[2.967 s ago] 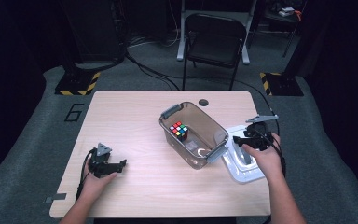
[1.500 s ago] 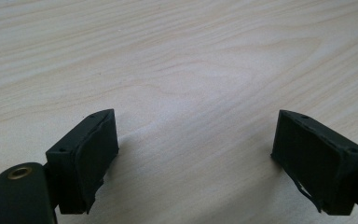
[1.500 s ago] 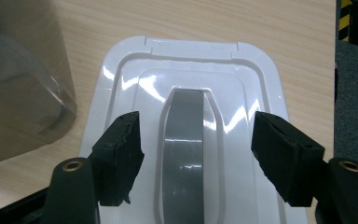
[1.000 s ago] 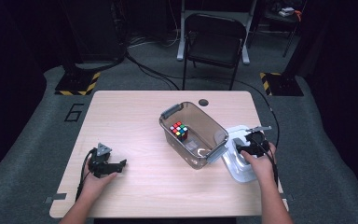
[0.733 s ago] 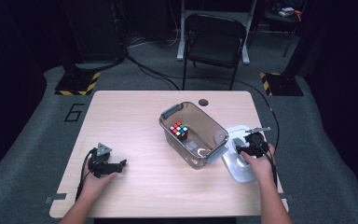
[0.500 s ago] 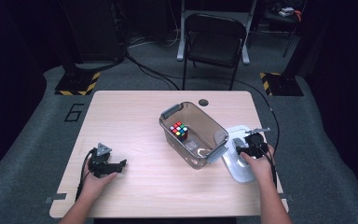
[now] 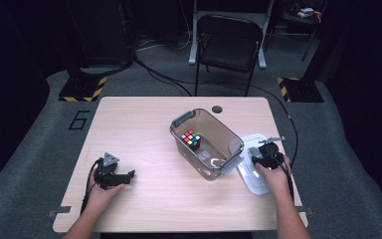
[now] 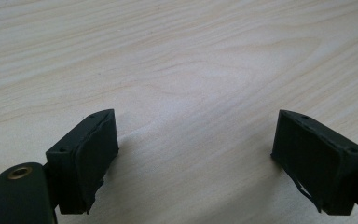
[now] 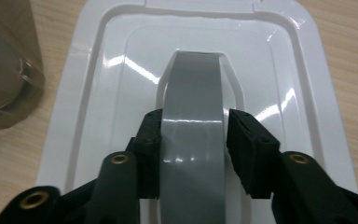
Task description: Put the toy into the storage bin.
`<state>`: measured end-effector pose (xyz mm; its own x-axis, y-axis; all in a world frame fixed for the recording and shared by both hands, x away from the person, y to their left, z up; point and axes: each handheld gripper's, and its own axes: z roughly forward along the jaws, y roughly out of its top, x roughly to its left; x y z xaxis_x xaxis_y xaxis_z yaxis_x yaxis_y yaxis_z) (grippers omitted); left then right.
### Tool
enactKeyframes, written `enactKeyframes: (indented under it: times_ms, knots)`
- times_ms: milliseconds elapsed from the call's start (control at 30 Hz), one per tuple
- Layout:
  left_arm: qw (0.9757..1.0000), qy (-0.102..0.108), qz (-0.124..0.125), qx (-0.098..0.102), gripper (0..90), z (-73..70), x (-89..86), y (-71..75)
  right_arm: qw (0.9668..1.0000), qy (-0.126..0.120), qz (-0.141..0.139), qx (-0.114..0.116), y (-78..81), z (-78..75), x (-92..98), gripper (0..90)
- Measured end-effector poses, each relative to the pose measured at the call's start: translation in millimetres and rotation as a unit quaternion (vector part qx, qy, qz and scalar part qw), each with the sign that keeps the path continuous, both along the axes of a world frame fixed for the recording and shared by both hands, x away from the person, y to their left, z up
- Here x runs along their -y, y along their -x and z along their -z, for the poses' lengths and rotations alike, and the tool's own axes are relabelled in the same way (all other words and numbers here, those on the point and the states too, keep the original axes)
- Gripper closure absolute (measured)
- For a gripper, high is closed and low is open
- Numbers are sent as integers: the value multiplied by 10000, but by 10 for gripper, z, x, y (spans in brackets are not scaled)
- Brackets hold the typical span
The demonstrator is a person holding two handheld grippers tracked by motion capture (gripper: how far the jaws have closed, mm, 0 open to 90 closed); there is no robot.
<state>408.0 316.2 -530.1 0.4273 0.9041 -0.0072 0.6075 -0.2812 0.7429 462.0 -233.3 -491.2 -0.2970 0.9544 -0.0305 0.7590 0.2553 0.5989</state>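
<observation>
The fingers [image 9: 242, 149] of the right gripper [image 9: 193, 154] stand on either side of the grey handle [image 9: 193, 116] of a white lid [image 9: 88, 93], both pads pressed against its sides, so the gripper is clamped on the handle. The fingers [image 8: 86, 158] of the left gripper [image 8: 196, 158] stand wide apart with bare table [image 8: 182, 56] between them and grip nothing. In the high view, the right gripper [image 7: 264, 155] sits over the lid [image 7: 251, 177], which lies flat on the table [image 7: 144, 124] just beside the right end of a clear brown plastic box [image 7: 206, 144]. Compared with three seconds ago, the right gripper has moved down and toward the person, from above the far end of the lid onto the handle; over the last second its position changes only slightly. The left gripper [image 7: 110, 174] rests on the near left part of the table, well apart from the box, and has not moved across the frames. The box stands near the table's centre, turned at an angle, unchanged in place. Inside it, near the far end, lies a puzzle cube [image 7: 191, 138] with coloured squares, also unchanged. A black folding chair [image 7: 229, 47] stands on the floor beyond the far edge of the table.
</observation>
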Motion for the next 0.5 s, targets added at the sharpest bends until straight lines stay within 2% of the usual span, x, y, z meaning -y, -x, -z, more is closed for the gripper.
enactKeyframes:
  times_ms: [100, 500]
  knots:
    - [10000, -1, -1, 1, 138, 0, 0, 0, 10000, 24, -70, 33, 4, -2, -15, 656]
    - [10000, -1, 4, 3, 138, 0, -1, -1, 9999, 75, -86, 56, 11, -16, -29, 665]
